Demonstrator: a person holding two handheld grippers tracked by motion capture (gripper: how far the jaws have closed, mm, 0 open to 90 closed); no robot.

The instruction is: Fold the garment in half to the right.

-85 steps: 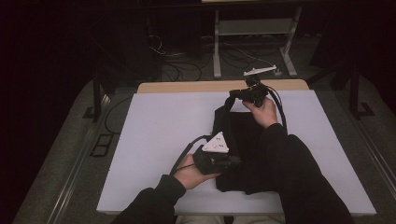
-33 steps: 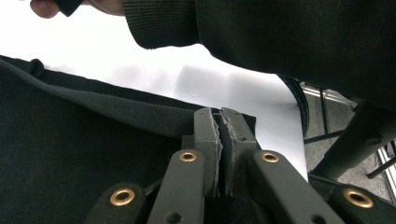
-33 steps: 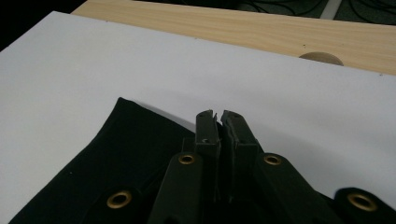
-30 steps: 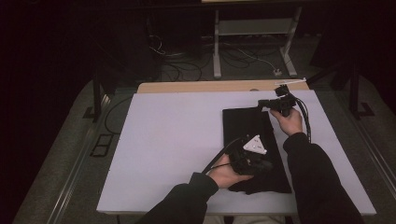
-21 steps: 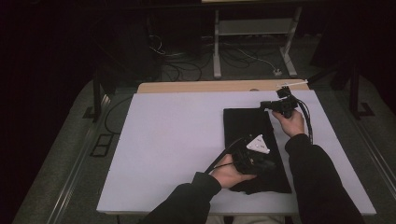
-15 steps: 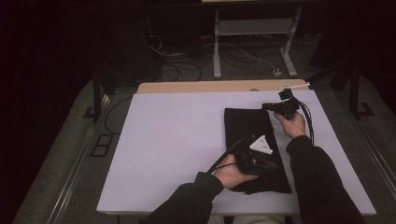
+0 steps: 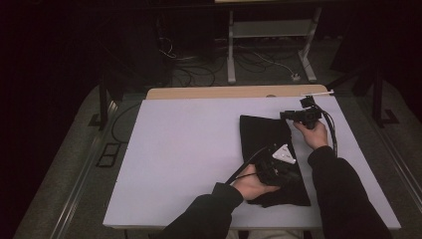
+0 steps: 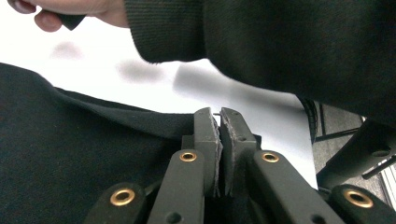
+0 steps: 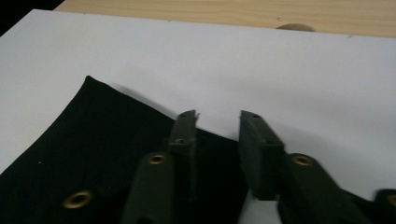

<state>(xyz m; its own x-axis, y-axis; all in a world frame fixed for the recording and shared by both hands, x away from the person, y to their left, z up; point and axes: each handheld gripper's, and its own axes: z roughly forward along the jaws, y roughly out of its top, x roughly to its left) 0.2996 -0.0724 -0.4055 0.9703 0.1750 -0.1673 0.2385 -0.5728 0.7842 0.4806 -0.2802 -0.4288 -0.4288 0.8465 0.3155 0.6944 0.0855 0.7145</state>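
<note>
Since a second earlier the right gripper (image 7: pixel 287 115) had hardly shifted at the cloth's far corner, but its jaws had just been opening and stood apart, the cloth's (image 7: pixel 263 137) edge lying loose between them in the right gripper view. The cloth lay flat on the table (image 7: pixel 189 149) at about 3 o'clock. The left gripper (image 8: pixel 219 122), at 5 o'clock, was clenched on the cloth's near edge.

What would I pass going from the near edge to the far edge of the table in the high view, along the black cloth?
Left tool shut on the black cloth's near part → bare middle of the black cloth → right tool at the cloth's far edge, jaws just opened → white table → wooden strip.
</note>
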